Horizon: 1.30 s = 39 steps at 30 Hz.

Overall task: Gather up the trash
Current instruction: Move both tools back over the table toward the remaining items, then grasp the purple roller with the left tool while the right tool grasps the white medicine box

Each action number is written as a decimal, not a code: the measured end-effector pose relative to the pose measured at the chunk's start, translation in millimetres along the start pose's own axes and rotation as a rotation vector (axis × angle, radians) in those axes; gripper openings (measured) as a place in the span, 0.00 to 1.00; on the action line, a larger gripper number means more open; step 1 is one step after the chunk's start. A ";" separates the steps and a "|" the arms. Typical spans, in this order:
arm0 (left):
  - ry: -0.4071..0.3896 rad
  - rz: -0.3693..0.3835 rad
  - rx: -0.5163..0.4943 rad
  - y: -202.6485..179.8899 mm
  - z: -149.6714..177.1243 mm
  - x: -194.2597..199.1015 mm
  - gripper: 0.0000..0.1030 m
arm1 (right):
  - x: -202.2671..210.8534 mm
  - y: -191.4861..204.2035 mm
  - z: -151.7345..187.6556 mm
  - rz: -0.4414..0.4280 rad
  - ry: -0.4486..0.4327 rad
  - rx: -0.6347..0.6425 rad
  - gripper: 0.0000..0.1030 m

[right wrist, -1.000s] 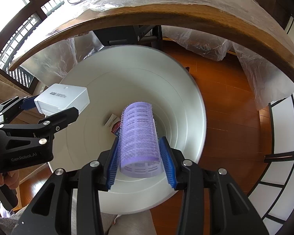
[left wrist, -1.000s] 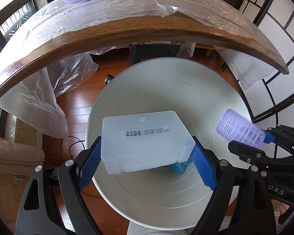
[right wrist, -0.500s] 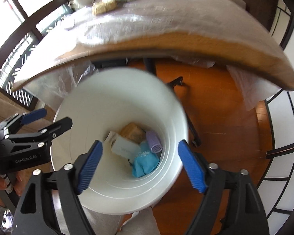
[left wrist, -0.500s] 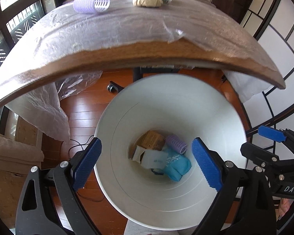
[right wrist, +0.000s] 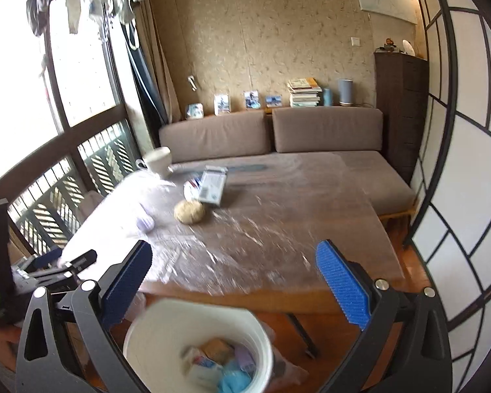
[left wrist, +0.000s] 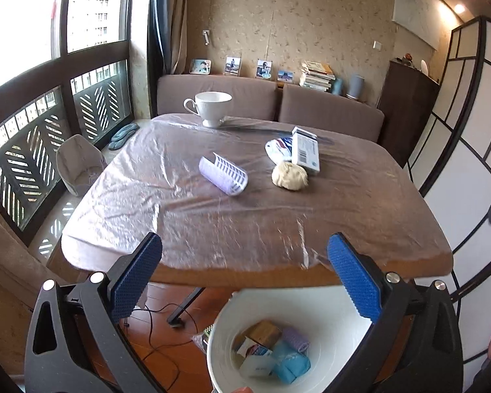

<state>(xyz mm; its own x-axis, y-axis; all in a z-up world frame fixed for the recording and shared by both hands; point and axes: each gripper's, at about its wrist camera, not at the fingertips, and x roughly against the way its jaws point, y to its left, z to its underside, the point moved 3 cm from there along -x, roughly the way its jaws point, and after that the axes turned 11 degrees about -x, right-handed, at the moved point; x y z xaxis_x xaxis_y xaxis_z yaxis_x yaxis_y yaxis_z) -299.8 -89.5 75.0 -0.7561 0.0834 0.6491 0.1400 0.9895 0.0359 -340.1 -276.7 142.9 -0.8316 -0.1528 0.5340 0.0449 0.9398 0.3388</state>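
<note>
- Two grippers hang over the near table edge, both with jaws spread wide and nothing between the pads; the left gripper (left wrist: pixel 244 273) sits above the white bin (left wrist: pixel 314 298), the right gripper (right wrist: pixel 234 283) likewise
- Four pieces of trash lie on the plastic-covered table (left wrist: pixel 212 229): the purple hair roller (left wrist: pixel 223 173) nearest the left side, then the crumpled beige wad (left wrist: pixel 289 176), with a wrapper (left wrist: pixel 278 149) and a flat white box (left wrist: pixel 306 153) just behind it
- Farther left at the back stands a white cup (left wrist: pixel 211 103), likely not trash, so best left alone
- For the next reach, the left gripper should probably take the roller across its width, squeezing lightly as it looks springy
- On the right, the wad suits the right gripper; approach from above, since the film may snag a dragging pad
</note>
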 end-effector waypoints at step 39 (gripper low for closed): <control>0.197 0.155 -0.217 28.6 -57.9 -200.9 0.99 | -364.0 48.0 -38.1 0.144 0.416 -0.063 0.78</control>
<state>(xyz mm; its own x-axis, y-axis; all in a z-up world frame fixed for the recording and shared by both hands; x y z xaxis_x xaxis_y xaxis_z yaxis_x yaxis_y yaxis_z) -106.9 -84.8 -10.3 -0.5802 0.1857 0.7930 0.3925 0.9169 0.0725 -14.2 -187.7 -5.7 -0.5217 -0.1436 0.8410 0.1882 0.9421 0.2776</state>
